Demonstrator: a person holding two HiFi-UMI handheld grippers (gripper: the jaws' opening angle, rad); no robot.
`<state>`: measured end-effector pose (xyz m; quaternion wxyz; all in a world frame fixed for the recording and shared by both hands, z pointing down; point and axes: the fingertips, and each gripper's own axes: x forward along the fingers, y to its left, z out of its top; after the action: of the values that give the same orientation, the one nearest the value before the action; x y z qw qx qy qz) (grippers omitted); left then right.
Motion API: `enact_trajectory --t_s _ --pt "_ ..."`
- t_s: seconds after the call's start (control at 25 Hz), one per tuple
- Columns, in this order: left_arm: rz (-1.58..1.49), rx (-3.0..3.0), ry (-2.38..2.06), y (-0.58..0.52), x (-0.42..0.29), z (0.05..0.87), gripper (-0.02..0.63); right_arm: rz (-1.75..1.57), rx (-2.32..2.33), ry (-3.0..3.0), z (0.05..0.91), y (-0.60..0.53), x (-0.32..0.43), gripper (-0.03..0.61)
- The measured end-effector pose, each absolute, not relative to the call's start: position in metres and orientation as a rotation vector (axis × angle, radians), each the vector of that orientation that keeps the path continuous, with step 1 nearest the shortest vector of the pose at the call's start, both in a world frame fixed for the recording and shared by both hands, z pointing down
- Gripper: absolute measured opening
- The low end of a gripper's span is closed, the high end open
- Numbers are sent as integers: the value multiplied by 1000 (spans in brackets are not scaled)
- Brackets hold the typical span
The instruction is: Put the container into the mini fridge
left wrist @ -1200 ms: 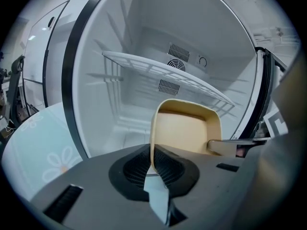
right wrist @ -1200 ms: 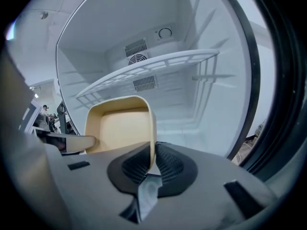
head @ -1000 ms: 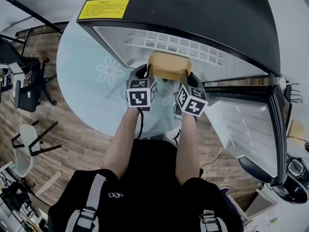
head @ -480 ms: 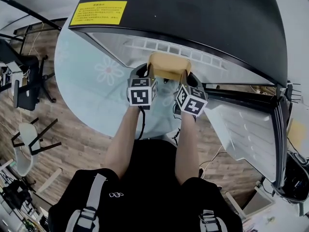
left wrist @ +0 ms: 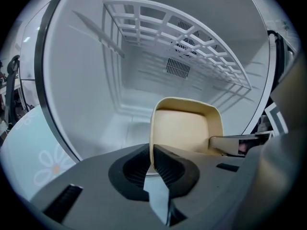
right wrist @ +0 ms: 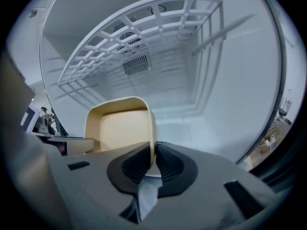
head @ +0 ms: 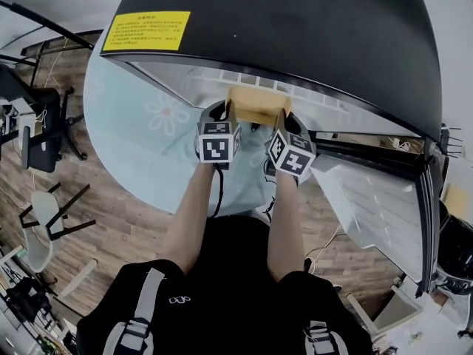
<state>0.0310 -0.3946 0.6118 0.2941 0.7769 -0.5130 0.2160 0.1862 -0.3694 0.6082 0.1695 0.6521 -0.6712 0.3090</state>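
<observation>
Beige container [head: 255, 103], clamped by left claw [left wrist: 151, 153] and right claw [right wrist: 154, 153], sits deeper in fridge [head: 295, 35].

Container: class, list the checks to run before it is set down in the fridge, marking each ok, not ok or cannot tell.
1. Left gripper shut on one wall of the container: ok.
2. Right gripper shut on the opposite wall: ok.
3. Door of the fridge swung open: ok.
4. Container below the rack, not touching it: ok.
5. Container upright and holding nothing that could spill: ok.
6. Fridge floor under the container free of things: cannot tell, the container hides it.
</observation>
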Motion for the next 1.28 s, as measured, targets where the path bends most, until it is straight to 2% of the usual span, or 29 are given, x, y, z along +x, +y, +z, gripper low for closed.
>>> enact_trajectory --t_s 0.72,1.0,1.28 --pt "520 2113 -1382 -407 38 615 67 853 1898 -1932 607 -383 190 28" --pt "503 2108 -1392 -409 39 617 69 837 1903 -1965 603 -386 188 48" --pt "485 2102 -1403 -409 36 614 100 831 1922 -1990 599 -386 189 77"
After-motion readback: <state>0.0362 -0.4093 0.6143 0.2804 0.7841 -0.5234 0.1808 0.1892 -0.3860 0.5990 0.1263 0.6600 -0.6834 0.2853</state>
